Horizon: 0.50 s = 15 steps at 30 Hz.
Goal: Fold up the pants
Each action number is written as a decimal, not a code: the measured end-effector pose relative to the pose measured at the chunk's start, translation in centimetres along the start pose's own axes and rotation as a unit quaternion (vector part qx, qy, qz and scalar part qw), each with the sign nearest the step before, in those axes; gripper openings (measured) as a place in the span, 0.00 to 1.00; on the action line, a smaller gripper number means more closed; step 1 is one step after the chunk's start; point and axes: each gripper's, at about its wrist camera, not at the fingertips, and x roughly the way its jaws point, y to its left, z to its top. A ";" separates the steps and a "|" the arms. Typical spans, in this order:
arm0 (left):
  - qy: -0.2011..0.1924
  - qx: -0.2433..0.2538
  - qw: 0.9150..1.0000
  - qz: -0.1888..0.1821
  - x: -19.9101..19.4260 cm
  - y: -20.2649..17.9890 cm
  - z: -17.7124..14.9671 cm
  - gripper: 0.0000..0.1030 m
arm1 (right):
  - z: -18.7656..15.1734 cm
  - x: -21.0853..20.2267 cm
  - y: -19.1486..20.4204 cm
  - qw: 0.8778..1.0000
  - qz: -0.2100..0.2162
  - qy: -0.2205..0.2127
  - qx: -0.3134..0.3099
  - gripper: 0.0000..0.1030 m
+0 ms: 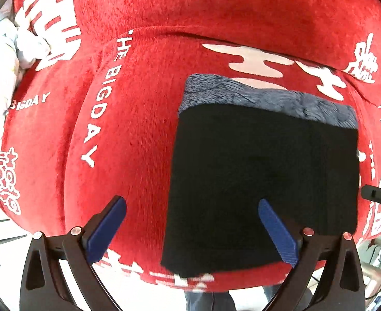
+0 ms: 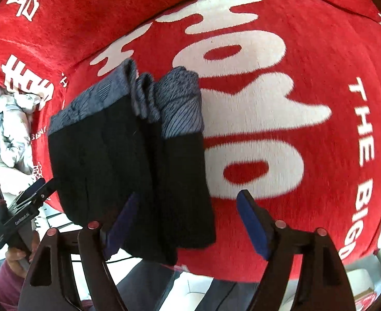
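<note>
- Left wrist view: the pants (image 1: 263, 181) lie folded into a compact black block on the red blanket (image 1: 190, 7), close to its near edge, with the grey-blue patterned waistband (image 1: 268, 98) along the block's far side.
- The left gripper (image 1: 193, 230) points straight down with its 2 blue fingers (image 1: 107, 230) spread wide and nothing between them. The left finger hangs over bare blanket, while the right one hangs over the block's near left part, so the pants sit to the right of the gap's middle.
- The block's left edge runs from the near edge of the blanket towards the far side, roughly in line with the way this gripper looks.
- At the right border, the tip of the right gripper (image 1: 379, 197) shows just beside the block's right edge.
- Right wrist view: the pants (image 2: 128, 181) lie left of centre, showing stacked layers and a bunched waistband (image 2: 144, 98) at the far end.
- The right gripper (image 2: 188, 223) tilts steeply down, fingers (image 2: 252, 228) well apart and holding nothing. Its left finger lies over the block's near right part, its right one over bare blanket.
- The left gripper (image 2: 32, 194) sits at the block's left side, carried by a hand (image 2: 14, 256).
- Both grippers look equally near; the fold seems finished, with only drawing back left.
</note>
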 end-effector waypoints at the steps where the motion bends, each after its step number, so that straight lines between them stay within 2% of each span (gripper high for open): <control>1: 0.002 0.001 1.000 0.002 -0.6 -0.3 -0.2 1.00 | -0.4 -0.5 0.3 1.000 -0.003 -0.003 0.001 0.82; 4: 0.008 0.012 1.000 0.003 -1.8 -1.2 -0.7 1.00 | -1.3 -1.7 1.3 1.000 -0.011 -0.011 0.001 0.86; 8: 0.004 0.022 1.000 0.002 -3.3 -2.2 -1.1 1.00 | -2.0 -3.1 3.1 0.999 -0.035 -0.016 -0.018 1.00; 11: 0.000 0.031 0.999 0.010 -4.4 -2.8 -1.3 1.00 | -2.4 -4.2 4.6 0.997 -0.068 -0.027 -0.039 1.00; 15: -0.002 0.034 0.999 0.029 -6.0 -3.2 -1.6 1.00 | -3.1 -5.3 6.6 0.988 -0.135 -0.036 -0.064 1.00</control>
